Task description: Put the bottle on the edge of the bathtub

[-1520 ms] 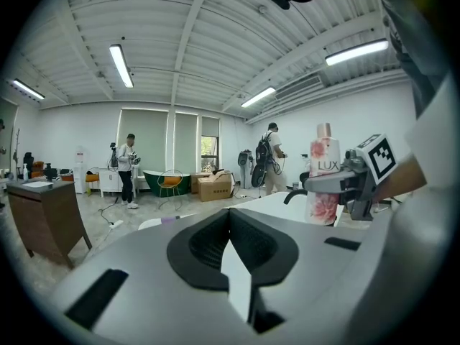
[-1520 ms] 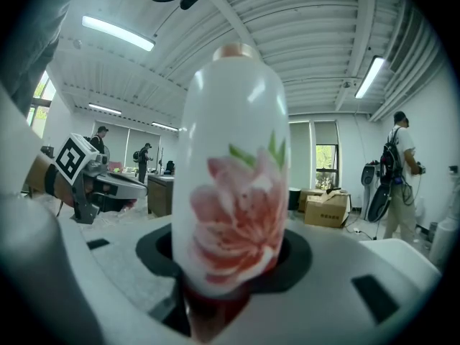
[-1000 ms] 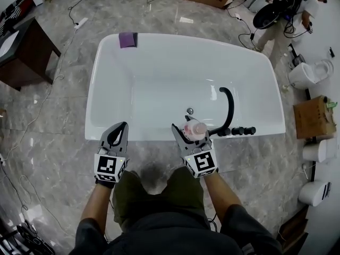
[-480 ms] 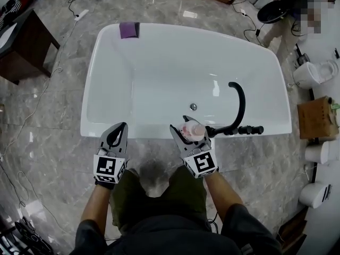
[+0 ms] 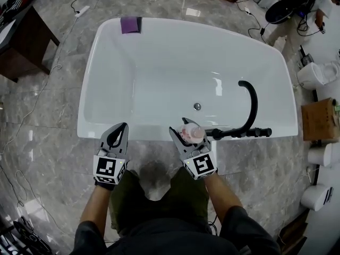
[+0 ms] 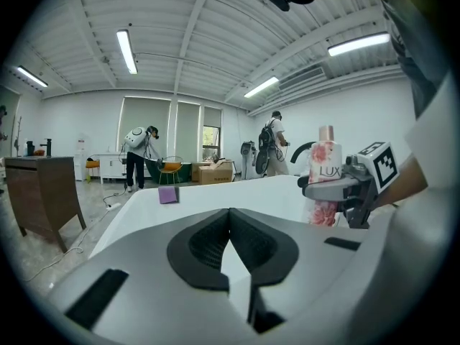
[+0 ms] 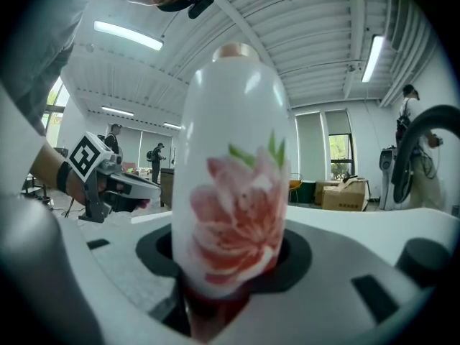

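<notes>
A white bottle [image 5: 192, 131] with a pink flower print and a pink cap stands upright between the jaws of my right gripper [image 5: 190, 134], which is shut on it. It hangs over the near rim of the white bathtub [image 5: 138, 133], just left of the black tap [image 5: 249, 110]. In the right gripper view the bottle [image 7: 233, 192] fills the middle. My left gripper [image 5: 118, 135] is shut and holds nothing, at the near rim further left. The left gripper view shows the bottle [image 6: 325, 182] off to its right.
A purple block [image 5: 130, 24] lies on the tub's far rim. A dark table [image 5: 21, 36] stands at the left. Toilets [image 5: 319, 73] and a cardboard box [image 5: 321, 121] line the right side. Cables cross the tiled floor, and a person [image 5: 297, 4] is at the far right.
The view has shifted, so the tub and tap now sit further right. Both grippers keep their place in the view, and the bottle stays gripped, slightly further from the tap.
</notes>
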The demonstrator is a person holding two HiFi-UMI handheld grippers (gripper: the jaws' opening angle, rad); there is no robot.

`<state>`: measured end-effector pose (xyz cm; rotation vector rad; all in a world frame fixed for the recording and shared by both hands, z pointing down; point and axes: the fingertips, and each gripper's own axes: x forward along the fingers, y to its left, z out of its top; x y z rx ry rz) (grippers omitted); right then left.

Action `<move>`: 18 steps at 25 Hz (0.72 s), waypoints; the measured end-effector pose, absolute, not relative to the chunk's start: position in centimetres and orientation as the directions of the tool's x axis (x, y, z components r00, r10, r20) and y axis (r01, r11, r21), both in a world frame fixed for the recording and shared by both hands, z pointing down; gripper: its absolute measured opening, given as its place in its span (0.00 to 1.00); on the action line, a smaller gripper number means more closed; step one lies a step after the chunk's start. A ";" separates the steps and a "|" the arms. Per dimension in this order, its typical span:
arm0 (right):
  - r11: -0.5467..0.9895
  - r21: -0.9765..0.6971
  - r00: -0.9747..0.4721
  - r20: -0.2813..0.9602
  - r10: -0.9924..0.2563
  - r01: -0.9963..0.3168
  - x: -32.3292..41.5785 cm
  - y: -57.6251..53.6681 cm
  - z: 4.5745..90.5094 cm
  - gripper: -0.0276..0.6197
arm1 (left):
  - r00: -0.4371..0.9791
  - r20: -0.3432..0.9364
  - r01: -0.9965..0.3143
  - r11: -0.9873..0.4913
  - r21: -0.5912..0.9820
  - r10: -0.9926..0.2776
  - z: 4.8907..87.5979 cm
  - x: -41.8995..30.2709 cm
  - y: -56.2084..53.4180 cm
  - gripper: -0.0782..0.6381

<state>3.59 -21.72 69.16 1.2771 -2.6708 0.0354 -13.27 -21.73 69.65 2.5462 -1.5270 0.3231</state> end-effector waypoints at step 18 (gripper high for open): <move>0.692 0.090 -0.670 0.191 -0.718 -0.716 4.5 -22.1 76.2 0.36 | 0.438 0.276 -0.891 -0.454 0.009 -0.855 74.8 -12.2 -22.2 0.11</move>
